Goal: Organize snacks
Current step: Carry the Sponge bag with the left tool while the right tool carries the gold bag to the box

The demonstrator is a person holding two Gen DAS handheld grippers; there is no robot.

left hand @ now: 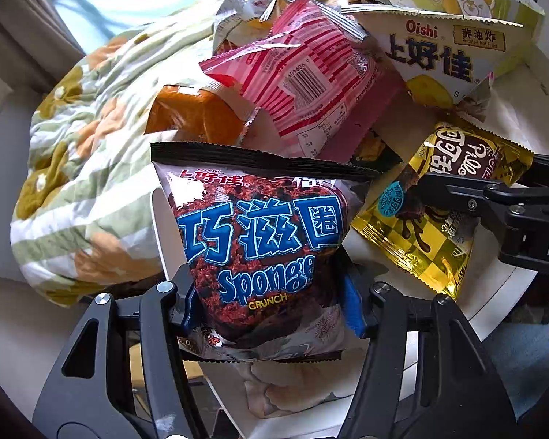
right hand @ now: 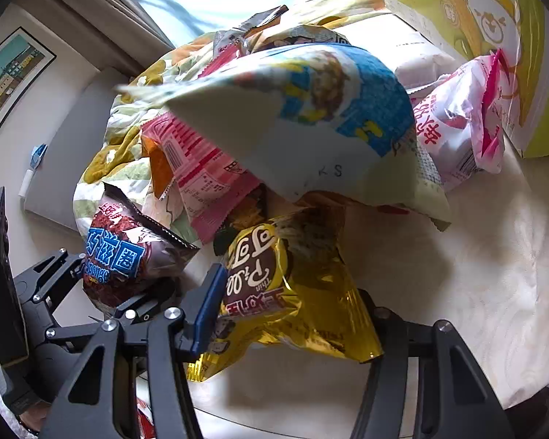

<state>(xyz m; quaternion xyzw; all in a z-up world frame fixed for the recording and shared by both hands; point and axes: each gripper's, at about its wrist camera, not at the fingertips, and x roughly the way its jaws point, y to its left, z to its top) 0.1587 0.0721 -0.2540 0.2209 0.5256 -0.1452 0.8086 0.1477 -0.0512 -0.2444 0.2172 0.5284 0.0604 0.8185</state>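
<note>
A dark red Sponge Crunch bag (left hand: 263, 241) with blue lettering stands upright in the left wrist view. My left gripper (left hand: 271, 303) is shut on its lower half, blue pads pressing both sides. The right wrist view shows the same bag (right hand: 124, 259) and left gripper (right hand: 128, 292) at the left. A gold checkered chocolate snack bag (right hand: 292, 292) lies crumpled between the fingers of my right gripper (right hand: 292, 314), with the left blue pad (right hand: 208, 307) against it and the right pad hidden behind the foil. From the left wrist view, the right gripper (left hand: 457, 190) clamps that gold bag (left hand: 421, 234).
A heap of snacks lies behind: a pink striped packet (left hand: 311, 73), an orange packet (left hand: 194, 113), a white Oishi bag (left hand: 450, 55) and a pink-white packet (right hand: 454, 135). A yellow-green bear box (right hand: 494, 36) stands at the back right of the white table (right hand: 475, 274). A floral quilt (left hand: 84, 146) lies left.
</note>
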